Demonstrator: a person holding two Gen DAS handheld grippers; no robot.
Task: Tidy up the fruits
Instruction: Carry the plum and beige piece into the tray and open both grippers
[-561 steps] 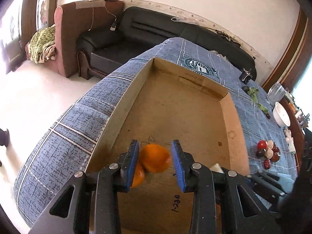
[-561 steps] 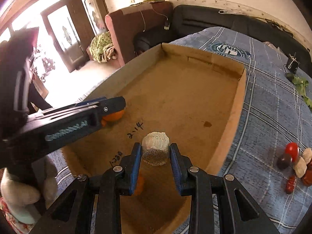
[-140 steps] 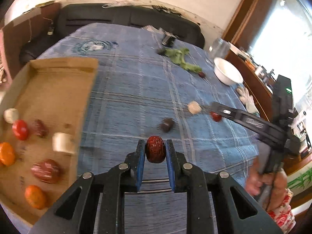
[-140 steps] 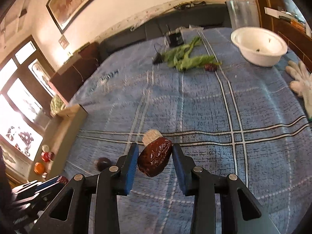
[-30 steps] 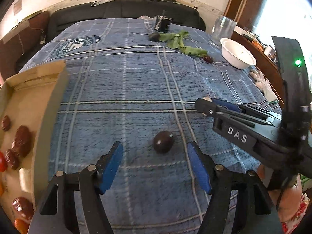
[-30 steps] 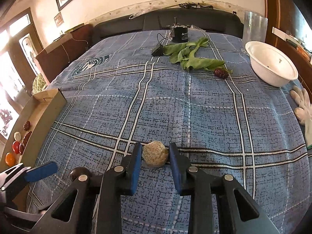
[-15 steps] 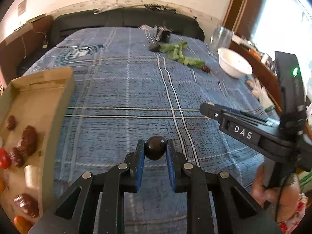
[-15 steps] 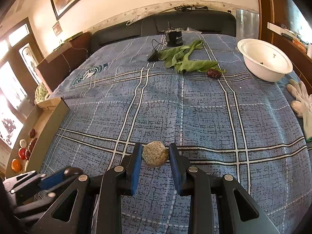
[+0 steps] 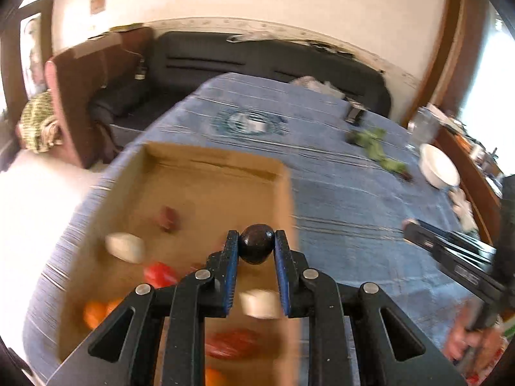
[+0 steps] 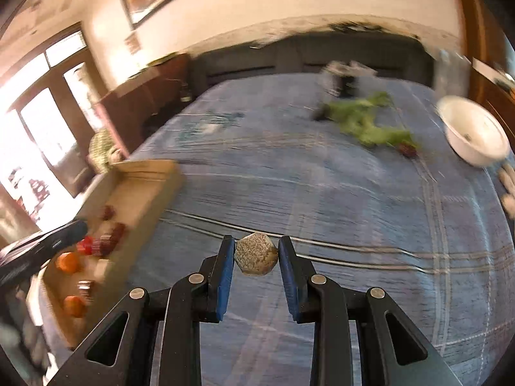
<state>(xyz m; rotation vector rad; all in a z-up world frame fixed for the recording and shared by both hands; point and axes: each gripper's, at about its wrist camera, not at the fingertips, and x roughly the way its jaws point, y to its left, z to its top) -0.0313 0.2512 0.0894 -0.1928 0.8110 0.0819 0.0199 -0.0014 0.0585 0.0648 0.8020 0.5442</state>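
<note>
I'm gripping a dark fruit (image 9: 256,247) in my left tongs (image 9: 256,249) over the box (image 9: 286,199), center frame; my right tongs (image 10: 256,254) are squeezing a beige fruit (image 10: 256,258).

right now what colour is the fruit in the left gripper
Very dark brown, nearly black, and glossy: the fruit in the left gripper shows best in the left wrist view.

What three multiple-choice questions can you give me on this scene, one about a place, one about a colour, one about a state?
1. Where are the oranges?
A. in the cardboard box
B. in the white bowl
C. on the sofa

2. What colour is the fruit in the left gripper?
A. orange
B. green
C. dark brown

3. How is the right gripper?
A. wide open
B. shut on the beige faceted fruit
C. out of view

Answers: 1 A, they lie on the box floor. 2 C, the dark round fruit sits between the fingers. 3 B, both pads press the fruit.
</note>
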